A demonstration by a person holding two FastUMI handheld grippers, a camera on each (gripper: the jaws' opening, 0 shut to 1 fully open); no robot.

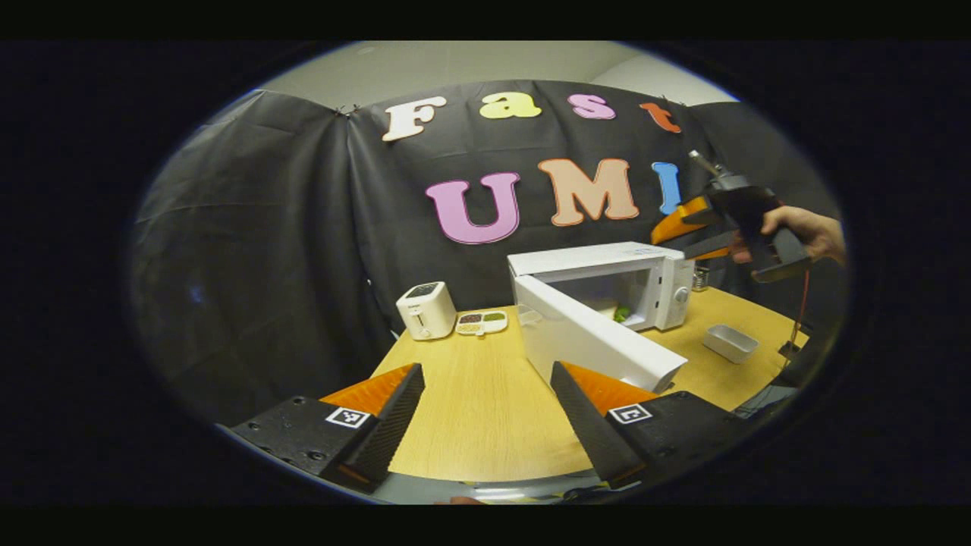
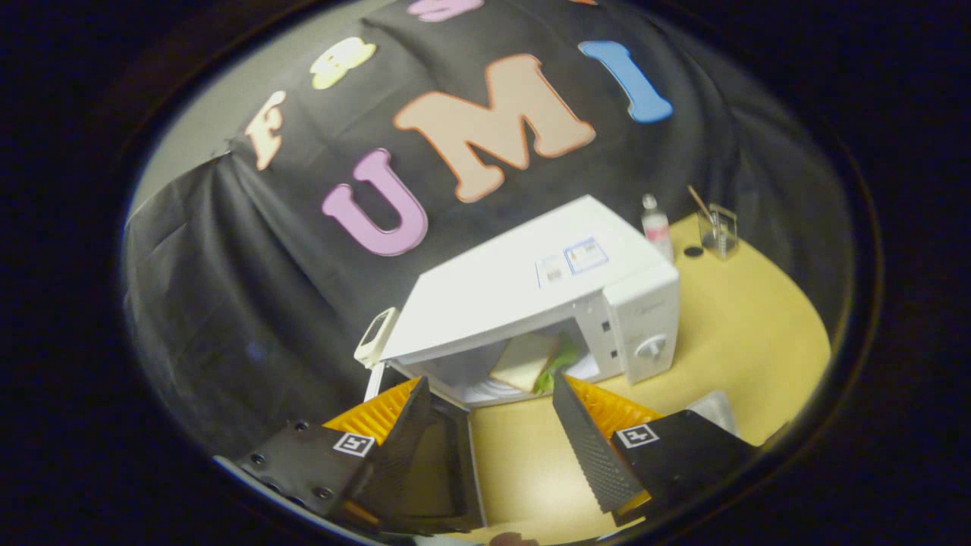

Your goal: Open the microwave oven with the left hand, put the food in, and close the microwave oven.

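Two hand-held grippers hang over a wooden table (image 1: 470, 402) with nothing between their fingers. In the left gripper view, the left gripper (image 1: 485, 409) sits at 6 o'clock, its fingers spread wide apart above bare tabletop. Ahead of it, toward 1 o'clock, stands a white microwave oven (image 1: 607, 284) with its door (image 1: 592, 341) swung open toward the camera. At 11 o'clock from the door rest a small white toaster (image 1: 426, 309) and a divided dish (image 1: 482, 322); a white tray (image 1: 730, 342) lies at 3 o'clock. High at 2 o'clock a hand (image 1: 808, 231) holds the right gripper (image 1: 686, 231) above the oven.

In the right gripper view, the right gripper (image 2: 489, 421) is also spread, empty, looking down on the oven. The food — a sandwich (image 2: 527, 360) with green leaf — lies inside the open cavity.
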